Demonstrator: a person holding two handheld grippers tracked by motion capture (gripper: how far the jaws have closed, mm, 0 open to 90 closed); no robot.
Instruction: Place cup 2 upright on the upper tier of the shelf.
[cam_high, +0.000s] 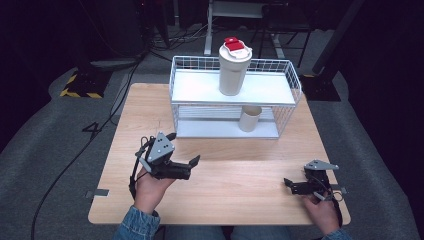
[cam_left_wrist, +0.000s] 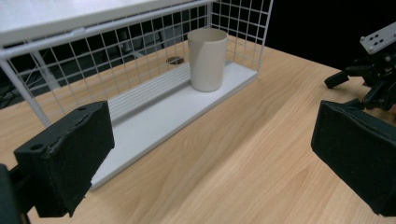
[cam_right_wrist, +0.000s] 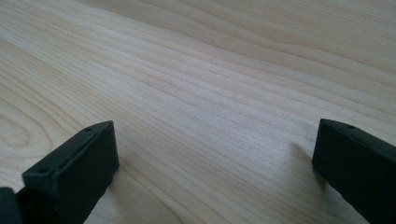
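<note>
Tumbler (cam_high: 234, 67) atop rack (cam_high: 200, 87), high view

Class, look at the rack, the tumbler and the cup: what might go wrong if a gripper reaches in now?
1. The tall tumbler stands upright on the rack's top shelf; a knock might topple it.
2. The cup sits on the low shelf under it, so the open left gripper may catch the wire.

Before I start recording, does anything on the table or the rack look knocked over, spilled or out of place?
Nothing stands out. The tumbler with the red lid stands upright on the wire rack's top shelf, the beige cup stands upright on the bottom shelf, and the left gripper and right gripper are open over the wooden table.
</note>
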